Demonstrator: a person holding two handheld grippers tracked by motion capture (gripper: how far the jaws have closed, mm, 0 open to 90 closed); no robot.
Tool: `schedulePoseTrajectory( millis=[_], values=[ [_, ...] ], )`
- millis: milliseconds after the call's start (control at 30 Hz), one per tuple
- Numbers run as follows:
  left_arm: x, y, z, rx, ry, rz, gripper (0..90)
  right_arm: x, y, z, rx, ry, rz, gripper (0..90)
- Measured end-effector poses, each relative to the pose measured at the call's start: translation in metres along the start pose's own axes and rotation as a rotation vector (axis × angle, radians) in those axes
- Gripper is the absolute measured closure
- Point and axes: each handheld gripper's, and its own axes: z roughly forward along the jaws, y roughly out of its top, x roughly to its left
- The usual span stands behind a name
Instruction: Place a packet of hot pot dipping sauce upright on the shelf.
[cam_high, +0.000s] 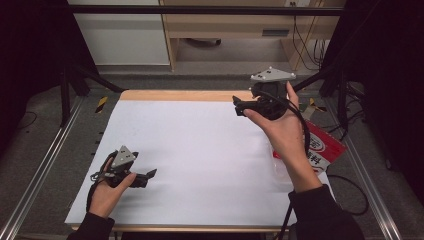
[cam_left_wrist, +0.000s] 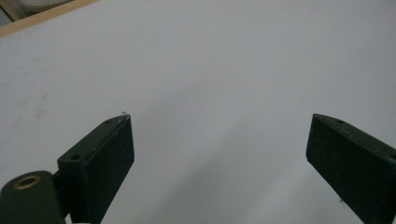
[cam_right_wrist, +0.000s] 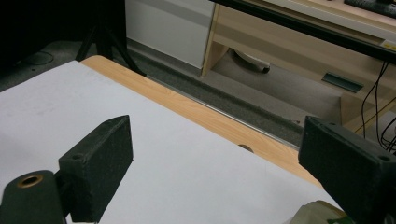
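White paper-covered surface (cam_high: 200, 150) bare; left gripper (cam_high: 148, 176) and right gripper (cam_high: 239, 106) both released, so approach the red-and-white printed bag (cam_high: 322, 150) squarely.

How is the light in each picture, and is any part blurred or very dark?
High view: the white sheet is bright and evenly lit, the side edges almost black, and the red-and-white bag is soft. Left gripper view: the left gripper has slightly blurred jaws and casts a faint shadow on the sheet. Right gripper view: the right gripper has grainy jaws; the wooden table edge is sharp.
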Motion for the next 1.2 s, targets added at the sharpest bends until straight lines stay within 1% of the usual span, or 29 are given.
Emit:
schedulePoseTrajectory(
  millis=[167,200,367,500,567,767,800,833,967,1067,1133,1200],
  values=[
    [0.0,0.0,0.0,0.002,-0.001,-0.001,7.7,0.01,-0.008,0.005,0.01,0.017,0.008,11.0],
    [0.0,0.0,0.0,0.001,-0.001,-0.002,7.7,0.012,-0.01,0.006,0.011,0.018,0.002,11.1],
    [0.002,0.0,0.001,-0.003,-0.002,-0.013,7.6,0.019,-0.018,0.009,0.027,0.027,0.008,12.3],
    [0.003,-0.001,0.001,-0.002,0.005,-0.019,7.6,0.024,-0.025,0.008,0.017,0.031,0.008,12.6],
    [0.003,-0.001,0.0,-0.008,0.008,-0.02,7.6,0.027,-0.03,0.008,0.022,0.033,0.009,12.4],
    [0.005,-0.001,-0.002,-0.015,0.013,-0.028,6.0,0.035,-0.042,0.011,0.017,0.053,0.012,11.2],
    [0.006,-0.001,-0.002,-0.017,0.012,-0.03,5.5,0.037,-0.044,0.012,0.022,0.055,0.012,11.6],
    [0.006,-0.001,-0.002,-0.017,0.014,-0.032,5.3,0.038,-0.047,0.013,0.027,0.059,-0.002,11.5],
    [0.008,-0.002,-0.003,-0.017,0.015,-0.035,5.2,0.043,-0.06,0.018,0.041,0.068,0.015,10.1],
    [0.009,-0.002,-0.004,-0.019,0.018,-0.038,5.2,0.048,-0.071,0.022,0.046,0.072,0.017,8.0],
    [0.009,-0.002,-0.004,-0.02,0.018,-0.042,5.1,0.05,-0.076,0.025,0.058,0.079,0.03,7.2],
    [0.01,-0.002,-0.004,-0.02,0.02,-0.043,5.1,0.051,-0.079,0.027,0.054,0.086,0.029,6.5]
  ],
)
